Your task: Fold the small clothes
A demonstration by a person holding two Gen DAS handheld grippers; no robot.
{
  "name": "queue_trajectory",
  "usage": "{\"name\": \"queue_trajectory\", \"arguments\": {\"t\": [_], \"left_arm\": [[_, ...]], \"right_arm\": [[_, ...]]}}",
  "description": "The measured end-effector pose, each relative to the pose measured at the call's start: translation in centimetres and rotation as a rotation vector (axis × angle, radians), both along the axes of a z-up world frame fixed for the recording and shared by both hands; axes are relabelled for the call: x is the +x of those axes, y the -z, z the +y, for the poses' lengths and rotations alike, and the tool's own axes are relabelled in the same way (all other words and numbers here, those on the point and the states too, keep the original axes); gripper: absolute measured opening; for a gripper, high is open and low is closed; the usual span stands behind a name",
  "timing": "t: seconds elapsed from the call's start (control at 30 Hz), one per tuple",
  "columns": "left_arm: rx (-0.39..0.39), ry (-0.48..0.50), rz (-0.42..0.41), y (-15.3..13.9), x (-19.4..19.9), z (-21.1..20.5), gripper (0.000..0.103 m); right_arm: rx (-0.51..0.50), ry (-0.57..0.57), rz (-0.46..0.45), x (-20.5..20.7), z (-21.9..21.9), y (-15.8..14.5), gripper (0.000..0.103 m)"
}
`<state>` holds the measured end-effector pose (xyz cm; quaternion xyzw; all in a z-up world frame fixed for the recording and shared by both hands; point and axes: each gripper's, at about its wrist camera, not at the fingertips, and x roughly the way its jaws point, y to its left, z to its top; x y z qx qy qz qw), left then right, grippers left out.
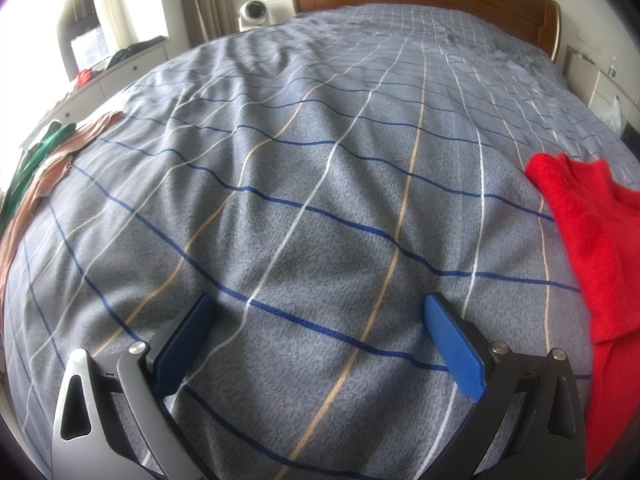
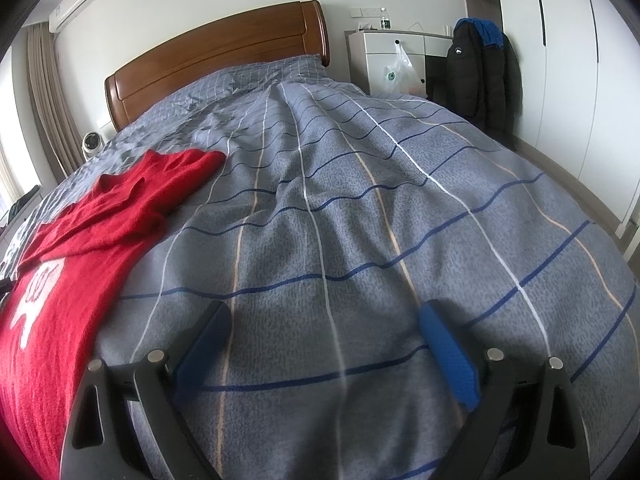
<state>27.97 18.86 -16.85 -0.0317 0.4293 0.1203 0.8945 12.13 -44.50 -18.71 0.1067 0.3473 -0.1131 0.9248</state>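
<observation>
Right now both grippers hang empty over the bed with the grey checked duvet (image 1: 320, 184), fingers spread wide on each. The left gripper (image 1: 320, 316) points at bare duvet; the bright red knitted sweater (image 1: 592, 240) lies off to its right, partly cut by the frame edge. In the right wrist view the right gripper (image 2: 324, 324) also faces bare cover, with the same sweater (image 2: 92, 240) to its left, so the garment lies between the two grippers. A white motif shows on its near part, and the far part is rumpled, with what looks like a sleeve bunched across it.

The main risk, as I judge it, is a poor first pinch. Thick, fuzzy knit on a soft, wrinkled duvet invites the fingers to catch the cover along with the sweater, or to take two layers where one was meant. The bunched far end could then fold in crooked. Neither camera shows the whole garment, so its hem and far edges cannot be placed with confidence. A second pile, the green and striped tan clothes (image 1: 44, 160) near the left edge of the bed, sits well apart.
</observation>
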Motion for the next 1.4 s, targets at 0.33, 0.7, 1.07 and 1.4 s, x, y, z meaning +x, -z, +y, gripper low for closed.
{"name": "queue_trajectory", "arguments": {"t": [0.33, 0.7, 1.07, 1.4], "left_arm": [[0.0, 0.0, 0.0, 0.0, 0.0, 0.0, 0.103], [0.002, 0.0, 0.001, 0.2, 0.1, -0.2, 0.103], [-0.018, 0.004, 0.062, -0.1, 0.6, -0.3, 0.103], [-0.269, 0.4, 0.058, -6.0, -15.6, -4.4, 0.1]], "right_arm": [[-0.004, 0.0, 0.001, 0.0, 0.1, 0.0, 0.095], [-0.006, 0.0, 0.0, -0.1, 0.1, 0.0, 0.095], [-0.014, 0.0, 0.002, 0.0, 0.2, 0.2, 0.097], [0.045, -0.075, 0.042, -1.6, 1.5, -2.5, 0.098]]}}
